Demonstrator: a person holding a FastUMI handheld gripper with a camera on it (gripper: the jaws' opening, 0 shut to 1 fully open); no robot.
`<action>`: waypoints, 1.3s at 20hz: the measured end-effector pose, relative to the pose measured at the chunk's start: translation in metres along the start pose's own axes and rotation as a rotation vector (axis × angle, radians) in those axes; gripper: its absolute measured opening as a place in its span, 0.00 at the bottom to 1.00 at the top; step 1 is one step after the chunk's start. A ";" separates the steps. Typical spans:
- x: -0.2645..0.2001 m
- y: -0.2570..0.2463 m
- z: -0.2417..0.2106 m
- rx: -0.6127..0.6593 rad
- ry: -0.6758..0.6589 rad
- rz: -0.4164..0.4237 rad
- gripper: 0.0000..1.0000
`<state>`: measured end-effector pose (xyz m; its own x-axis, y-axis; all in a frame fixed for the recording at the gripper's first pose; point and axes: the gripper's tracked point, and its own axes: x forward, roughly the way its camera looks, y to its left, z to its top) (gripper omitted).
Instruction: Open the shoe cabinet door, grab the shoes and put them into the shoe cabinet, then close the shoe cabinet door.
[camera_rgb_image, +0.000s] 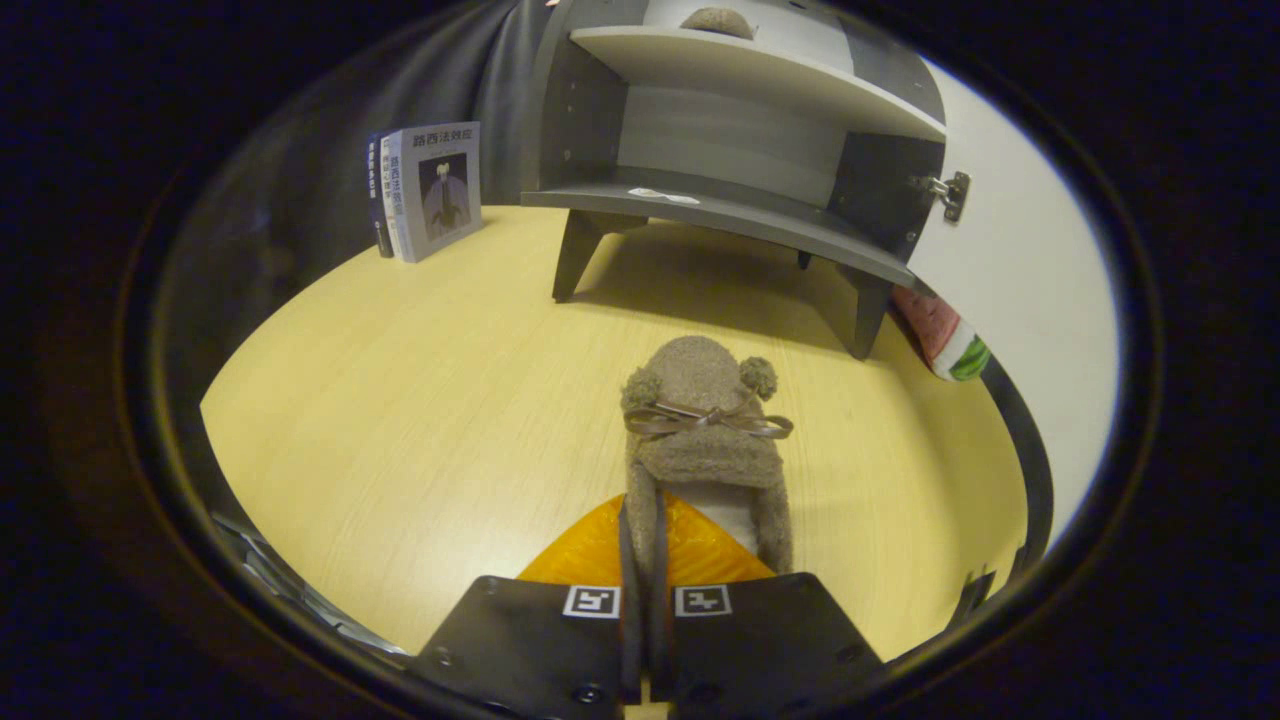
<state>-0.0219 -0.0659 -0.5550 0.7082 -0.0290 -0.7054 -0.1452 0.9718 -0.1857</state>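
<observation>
- Shoe cabinet (740, 215) stands well beyond the fingers, its white door (1020, 330) swung open, a first shoe (718, 21) on the upper shelf
- Brown fuzzy shoe (705, 440) hangs just ahead, its collar pinched between the nearly closed gripper (646, 560)
- Step in hand: carrying; next, lift it forward onto a shelf

The fingers (645, 560) pinch the fuzzy slipper's (705, 440) side wall. Beyond it bare table (400, 400) runs to the shoe cabinet (740, 150), whose white door (1020, 300) stands swung wide; its lower shelf (720, 210) lies free, another slipper (718, 20) sits above. Books (425, 190) stand well left.
</observation>
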 end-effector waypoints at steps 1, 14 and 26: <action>-0.005 0.001 0.004 0.007 -0.005 0.003 0.04; -0.088 -0.027 0.104 0.078 -0.178 -0.001 0.03; -0.194 -0.090 0.299 0.091 -0.448 -0.089 0.03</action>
<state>0.0603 -0.0774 -0.1966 0.9466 -0.0285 -0.3211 -0.0236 0.9872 -0.1575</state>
